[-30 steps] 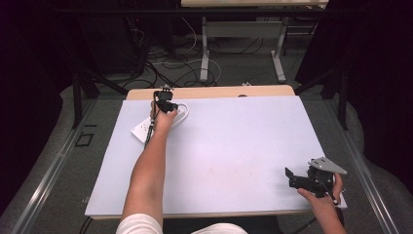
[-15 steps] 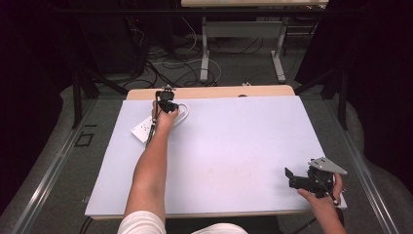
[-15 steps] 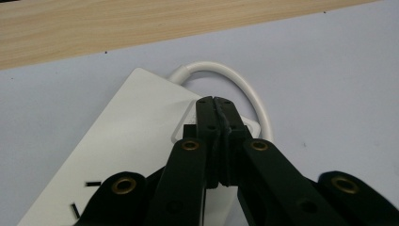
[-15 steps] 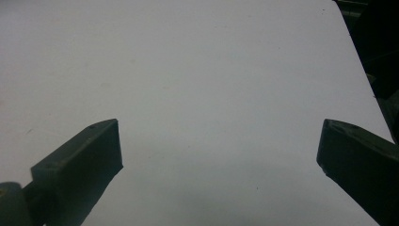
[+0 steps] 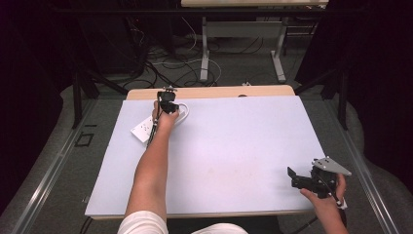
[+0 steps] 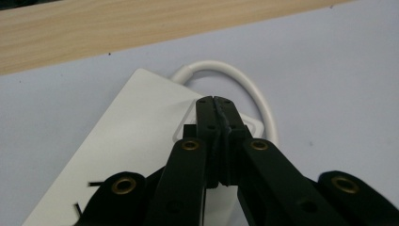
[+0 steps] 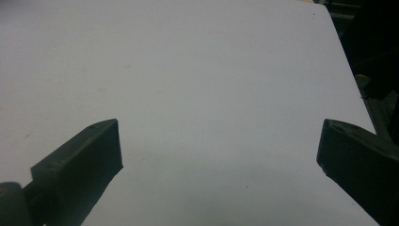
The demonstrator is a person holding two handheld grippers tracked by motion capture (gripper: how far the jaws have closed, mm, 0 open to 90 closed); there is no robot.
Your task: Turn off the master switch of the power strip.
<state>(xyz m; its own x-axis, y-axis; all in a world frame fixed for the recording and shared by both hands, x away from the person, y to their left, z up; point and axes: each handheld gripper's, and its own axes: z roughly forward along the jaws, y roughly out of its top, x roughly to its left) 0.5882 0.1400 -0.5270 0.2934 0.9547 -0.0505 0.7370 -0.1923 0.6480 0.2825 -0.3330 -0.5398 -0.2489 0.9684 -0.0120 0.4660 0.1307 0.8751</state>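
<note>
Waiting at the near right corner of the white table cover (image 5: 229, 161), the right gripper (image 7: 219, 155) hangs released, jaws spread wide over bare sheet. Farther up, the left gripper (image 6: 217, 115) is clenched tight, tips down on the white power strip (image 6: 127, 141) by its cable end, nothing visibly pinched. That strip lies at the far left, long axis slanting toward the near-left, white cord (image 6: 244, 89) looping beyond. Left hand's far nearer.

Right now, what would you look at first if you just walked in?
First, the left gripper, its black jaws shut, tips down on a white power strip at the far left of the pale table. A white cord loops just behind it. Then the right gripper, jaws wide open, at the near right corner.
</note>
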